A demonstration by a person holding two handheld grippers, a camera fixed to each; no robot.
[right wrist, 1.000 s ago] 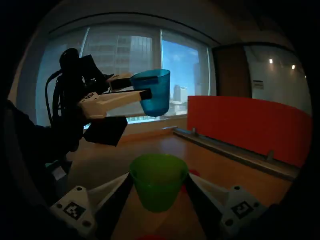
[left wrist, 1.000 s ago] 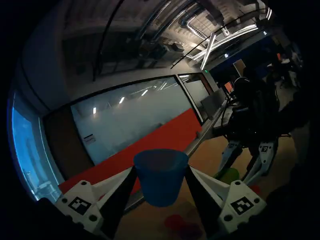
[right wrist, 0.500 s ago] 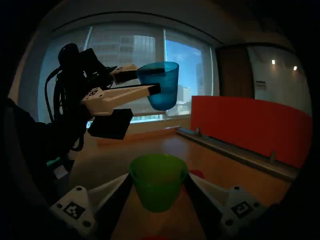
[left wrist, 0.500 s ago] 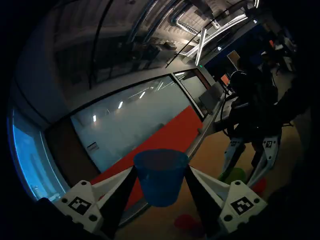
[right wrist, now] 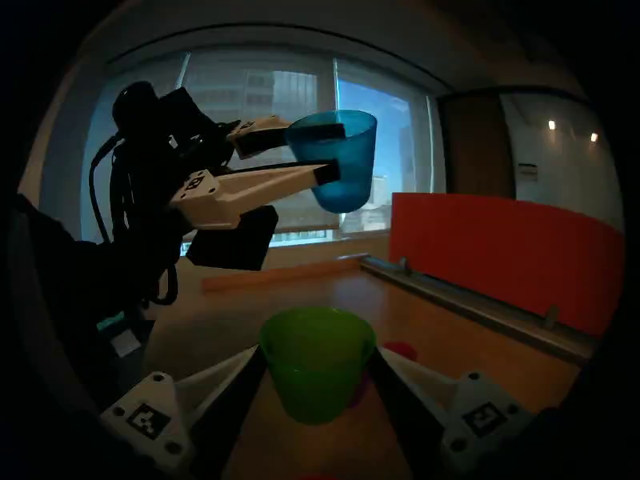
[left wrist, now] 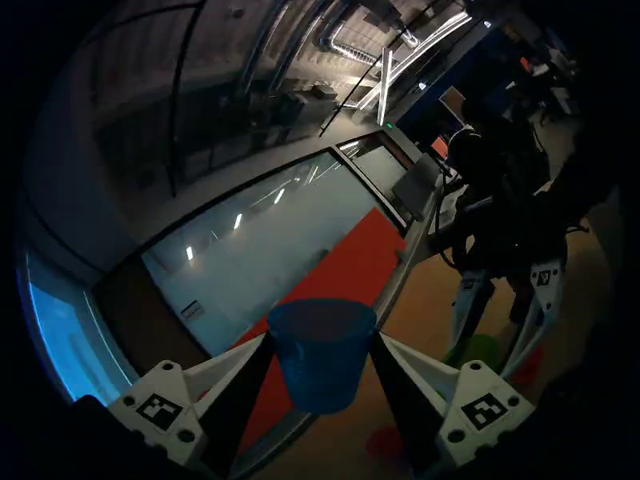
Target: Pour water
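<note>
In the left gripper view, the left gripper (left wrist: 322, 360) is clamped on a blue cup (left wrist: 322, 352), one finger pressing each side below the rim. Over the last second the room behind it has rolled further over, so the hand is turning as it travels. Farther off to the right, the right gripper (left wrist: 506, 324) holds a green cup (left wrist: 478, 350) above the wooden table (left wrist: 416, 312).

In the right gripper view, the right gripper's two fingers squeeze the green cup low and centred, and it has hardly shifted. The blue cup has climbed and slid rightward against the window (right wrist: 240, 104), nearer to a spot above the green one, though it is higher and farther back. It leans only slightly, and whether it holds water cannot be told. A red disc (right wrist: 400, 350) lies on the table just behind the green cup.

I judge the approach nearly finished, with the tipping of the blue cup over the green cup's mouth not yet begun.
</note>
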